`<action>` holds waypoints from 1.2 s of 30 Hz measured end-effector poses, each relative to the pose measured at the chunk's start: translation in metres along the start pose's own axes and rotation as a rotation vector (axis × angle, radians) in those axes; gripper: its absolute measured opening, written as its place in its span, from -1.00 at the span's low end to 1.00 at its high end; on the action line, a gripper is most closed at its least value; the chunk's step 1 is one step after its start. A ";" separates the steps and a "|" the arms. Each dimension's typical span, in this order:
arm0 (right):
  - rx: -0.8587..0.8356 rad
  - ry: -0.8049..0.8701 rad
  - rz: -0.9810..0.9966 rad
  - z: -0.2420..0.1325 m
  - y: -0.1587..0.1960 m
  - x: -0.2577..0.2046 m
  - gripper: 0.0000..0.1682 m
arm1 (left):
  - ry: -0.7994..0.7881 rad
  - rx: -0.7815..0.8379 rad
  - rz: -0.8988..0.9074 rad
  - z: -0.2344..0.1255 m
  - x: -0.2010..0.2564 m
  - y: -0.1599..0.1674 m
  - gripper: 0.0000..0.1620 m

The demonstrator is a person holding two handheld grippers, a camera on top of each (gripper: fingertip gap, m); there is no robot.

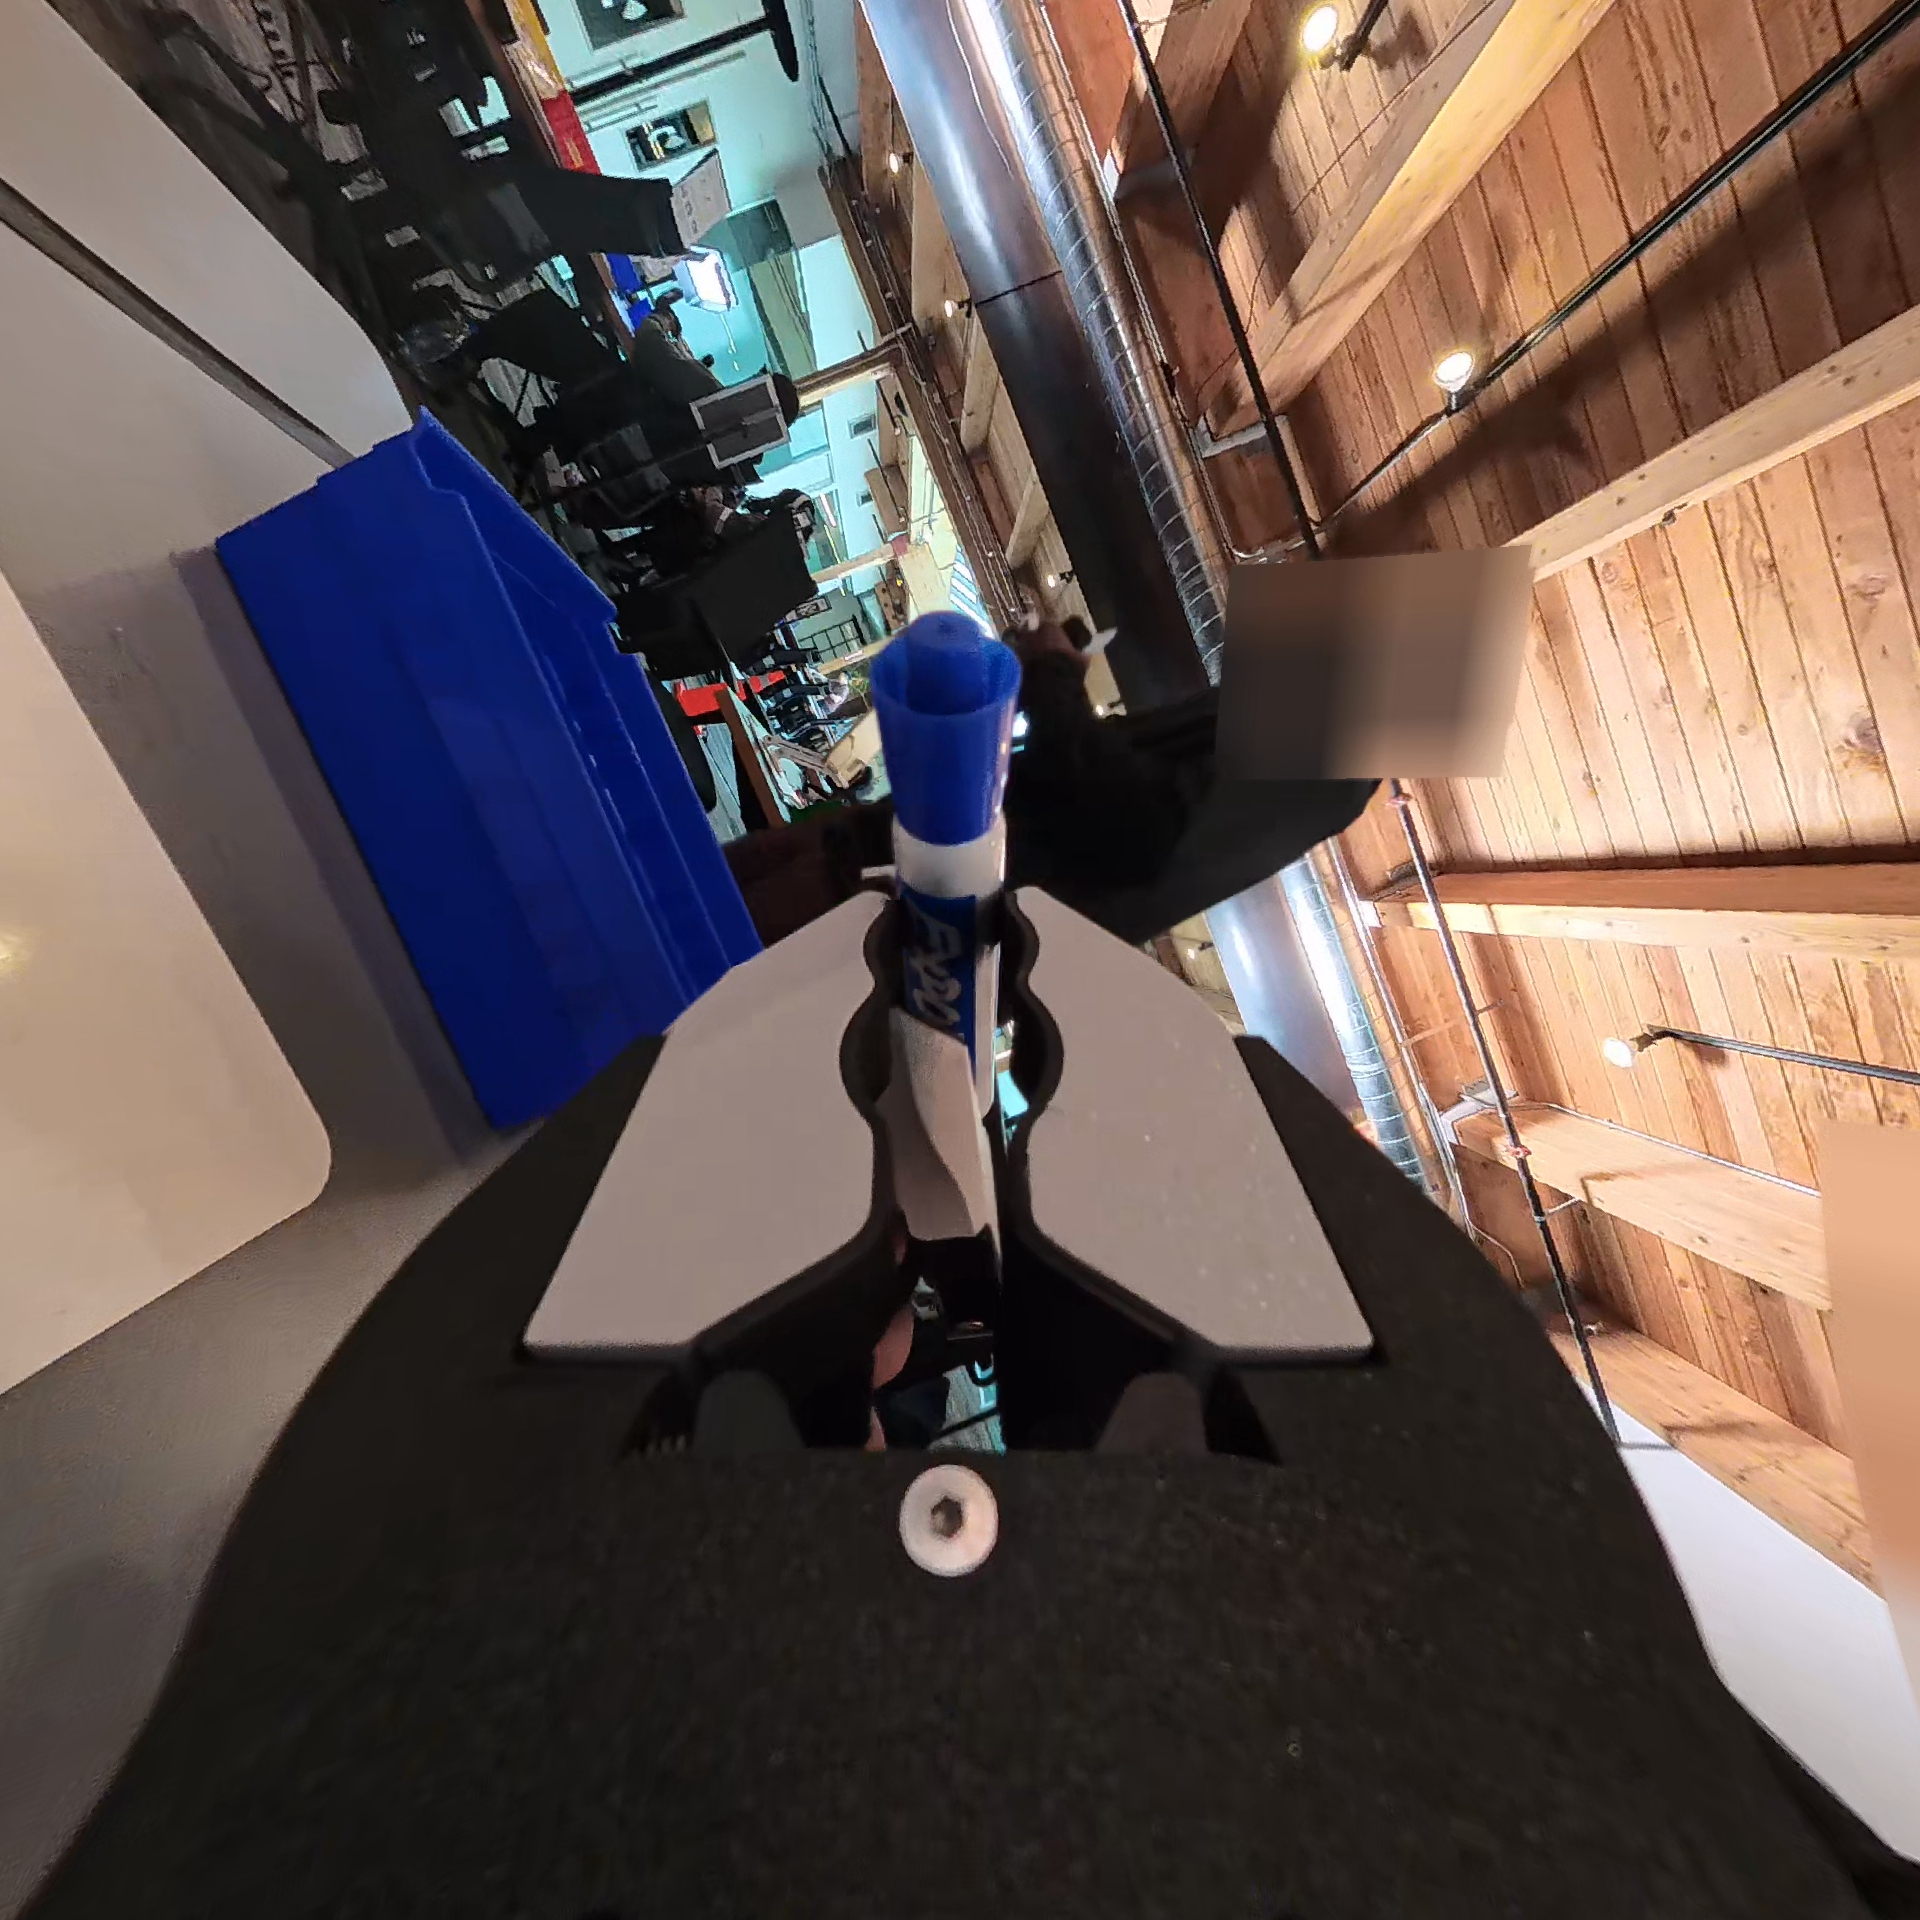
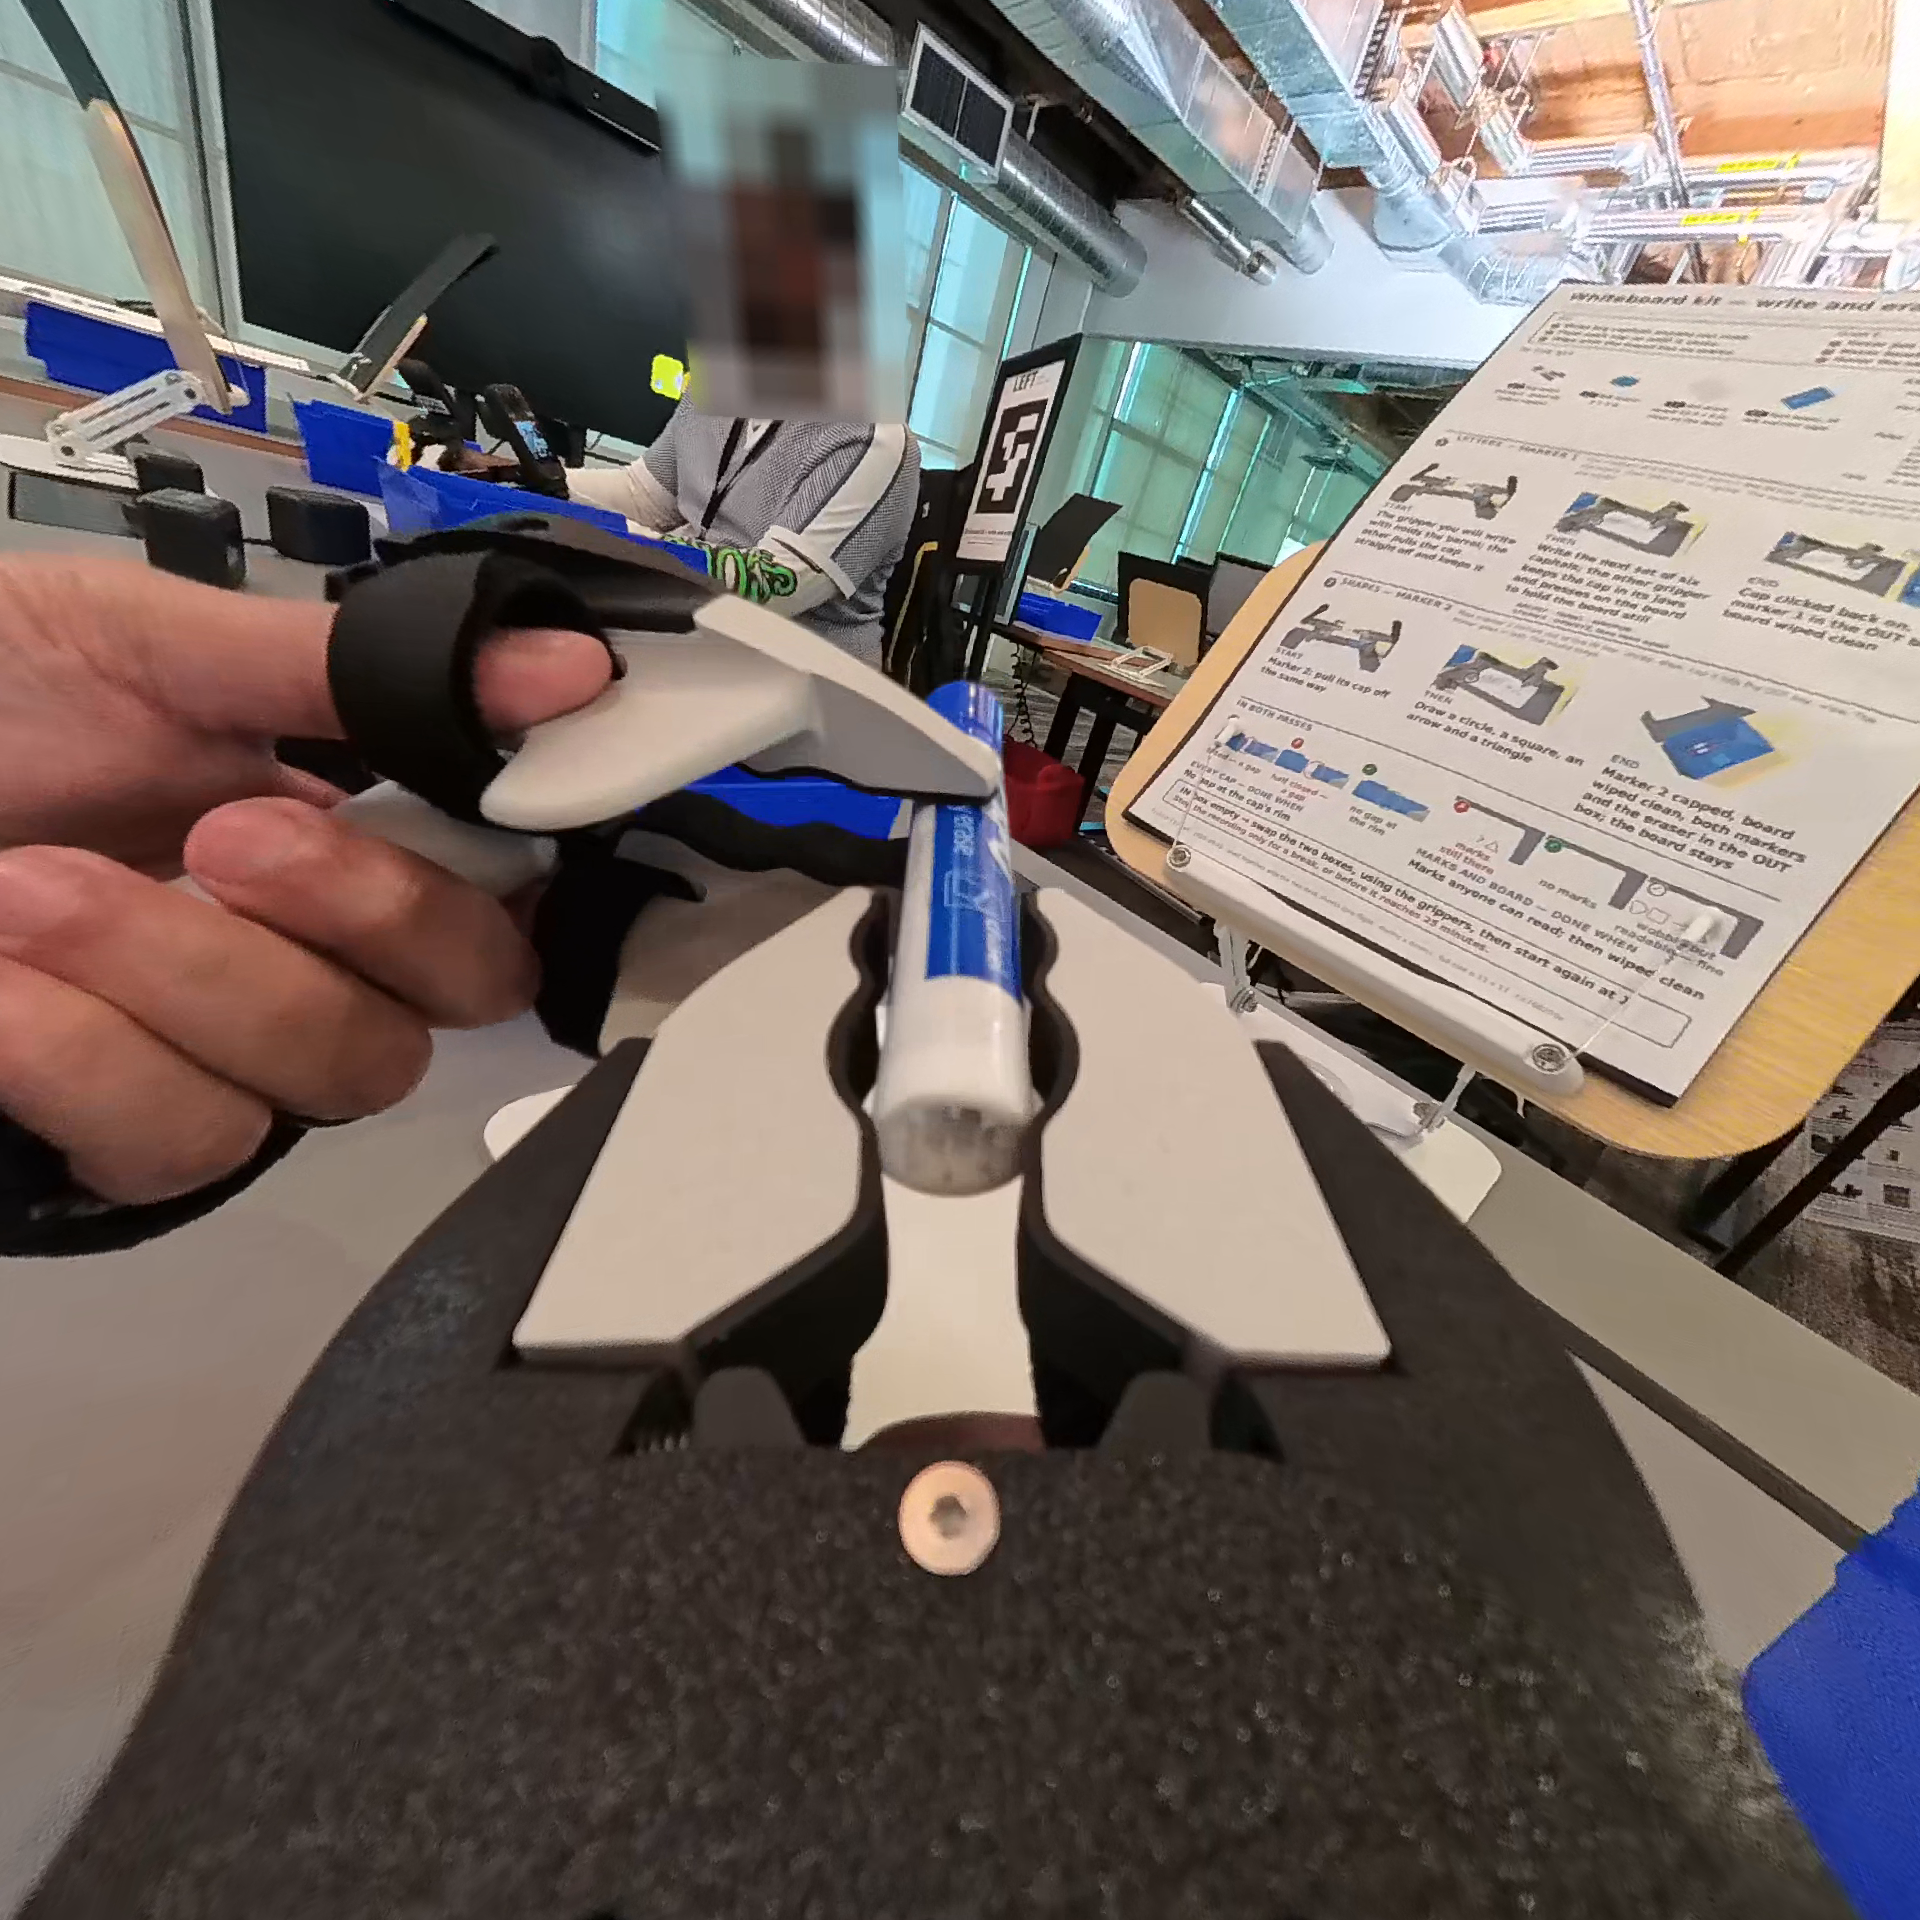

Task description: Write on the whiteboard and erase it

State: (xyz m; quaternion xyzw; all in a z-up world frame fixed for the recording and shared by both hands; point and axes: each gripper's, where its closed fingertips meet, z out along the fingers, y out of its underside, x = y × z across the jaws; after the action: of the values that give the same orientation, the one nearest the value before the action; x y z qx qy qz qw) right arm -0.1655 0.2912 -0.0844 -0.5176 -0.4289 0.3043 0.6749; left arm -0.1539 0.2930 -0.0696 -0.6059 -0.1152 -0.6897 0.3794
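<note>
Smooth cylindrical blue-and-white plastic marker (image 2: 951,997) clamped by both tongs; white barrel end held in right gripper (image 2: 951,935); blue ribbed cap (image 1: 943,717) protrudes beyond left gripper (image 1: 948,914); grainy black bodies, matte grey pads (image 2: 1174,1132).

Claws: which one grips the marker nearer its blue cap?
The left claw. It pinches the marker just below the blue cap. The right claw holds the white barrel farther down, toward the butt end.

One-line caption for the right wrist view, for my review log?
Right gripper clamps the blue marker's barrel while the left gripper pinches it near the cap.
</note>
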 end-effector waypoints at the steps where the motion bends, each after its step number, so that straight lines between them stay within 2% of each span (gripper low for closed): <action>1: -0.002 -0.001 0.000 0.000 0.001 0.000 -0.72 | 0.002 0.006 -0.003 0.000 0.000 0.000 -0.79; 8: -0.002 -0.016 0.005 -0.002 0.000 0.001 -0.76 | 0.004 -0.011 -0.015 0.002 -0.004 0.002 -0.78; 12: -0.026 -0.058 0.052 -0.004 0.004 -0.002 -0.76 | -0.012 -0.080 0.029 0.000 -0.006 0.005 -0.77; 14: -0.033 -0.083 0.085 -0.006 0.004 -0.004 -0.76 | -0.028 -0.117 0.097 -0.008 -0.006 0.003 -0.72; 17: -0.050 -0.179 0.198 -0.008 0.005 -0.009 -0.76 | -0.052 -0.178 0.225 -0.030 -0.006 -0.007 -0.46; 21: -0.083 -0.343 0.434 -0.013 0.002 -0.017 -0.76 | -0.052 -0.369 0.501 -0.063 -0.007 -0.018 -0.34; 25: -0.094 -0.478 0.586 -0.017 -0.005 -0.025 -0.76 | -0.076 -0.455 0.874 -0.073 -0.007 -0.034 -0.35; 28: -0.105 -0.534 0.652 -0.017 -0.006 -0.030 -0.76 | 0.007 -0.605 1.039 -0.070 -0.008 -0.015 -0.43; 30: -0.114 -0.551 0.667 -0.015 -0.003 -0.033 -0.76 | 0.062 -0.677 1.079 -0.066 -0.009 0.000 -0.38; 33: -0.120 -0.580 0.694 -0.015 0.002 -0.037 -0.76 | 0.122 -0.683 1.077 -0.057 -0.003 0.008 -0.38; 34: -0.121 -0.580 0.701 -0.015 0.004 -0.036 -0.76 | 0.120 -0.683 1.085 -0.054 -0.004 0.008 -0.42; 36: -0.109 -0.596 0.724 -0.015 0.004 -0.036 -0.76 | 0.125 -0.696 1.114 -0.053 -0.006 0.011 -0.65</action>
State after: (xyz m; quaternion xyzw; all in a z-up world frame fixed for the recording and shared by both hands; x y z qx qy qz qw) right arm -0.1683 0.2549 -0.0992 -0.5587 -0.4113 0.6325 0.3446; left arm -0.1865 0.2555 -0.0908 -0.6209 0.4675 -0.4210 0.4677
